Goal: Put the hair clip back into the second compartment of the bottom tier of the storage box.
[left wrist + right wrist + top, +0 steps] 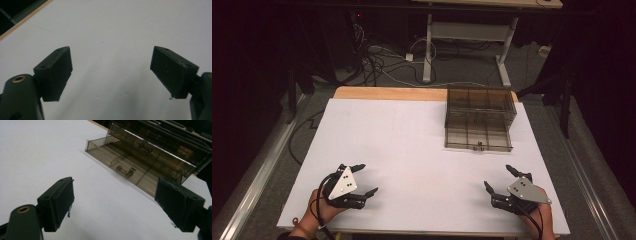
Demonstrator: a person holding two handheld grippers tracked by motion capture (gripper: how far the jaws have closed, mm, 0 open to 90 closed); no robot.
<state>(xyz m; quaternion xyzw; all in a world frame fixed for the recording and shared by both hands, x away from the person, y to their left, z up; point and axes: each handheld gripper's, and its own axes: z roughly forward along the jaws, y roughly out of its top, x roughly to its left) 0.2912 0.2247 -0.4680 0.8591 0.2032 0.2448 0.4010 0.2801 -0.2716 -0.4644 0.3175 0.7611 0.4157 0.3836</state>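
Tool (113, 202) faces drawer box (160, 157); drawer seemingly open.

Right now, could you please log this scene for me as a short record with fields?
Surface: white table top, wooden strip along its far edge
Left gripper: open, holding nothing, near edge on the left
Right gripper: open, holding nothing, near edge on the right
Drawer box: smoky clear plastic, far right of the table
Bottom drawer: pulled out toward the person, divided into compartments, small metal handle on its front
Closer gripper to the box: right
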